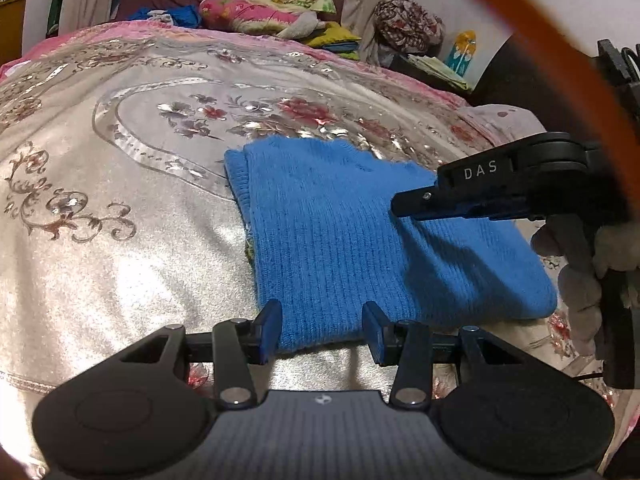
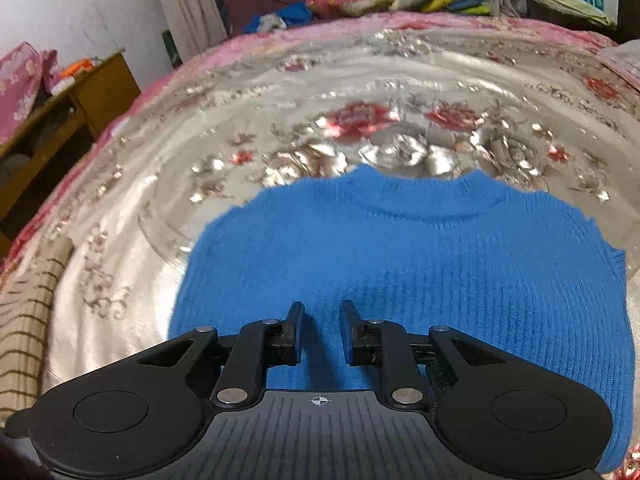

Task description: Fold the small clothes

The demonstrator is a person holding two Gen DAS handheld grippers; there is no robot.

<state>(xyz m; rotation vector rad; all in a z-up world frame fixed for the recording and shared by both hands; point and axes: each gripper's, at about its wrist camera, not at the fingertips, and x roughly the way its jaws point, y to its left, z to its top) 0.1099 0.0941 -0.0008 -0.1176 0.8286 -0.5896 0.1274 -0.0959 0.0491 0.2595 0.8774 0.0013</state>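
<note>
A small blue knitted sweater (image 1: 360, 232) lies folded flat on the shiny floral bedspread (image 1: 120, 200). My left gripper (image 1: 322, 324) is open, its fingers on either side of the sweater's near edge. My right gripper (image 1: 400, 206) enters the left wrist view from the right, low over the sweater's right part. In the right wrist view the sweater (image 2: 420, 248) lies with its collar away from me, and my right gripper (image 2: 322, 330) hovers over its near part with its jaws open and empty.
Pillows and piled clothes (image 1: 264, 12) lie at the head of the bed. A wooden side table (image 2: 68, 112) stands to the left of the bed. A striped cloth (image 2: 24, 320) lies at the bed's left edge. An orange cable (image 1: 560, 60) crosses the left wrist view.
</note>
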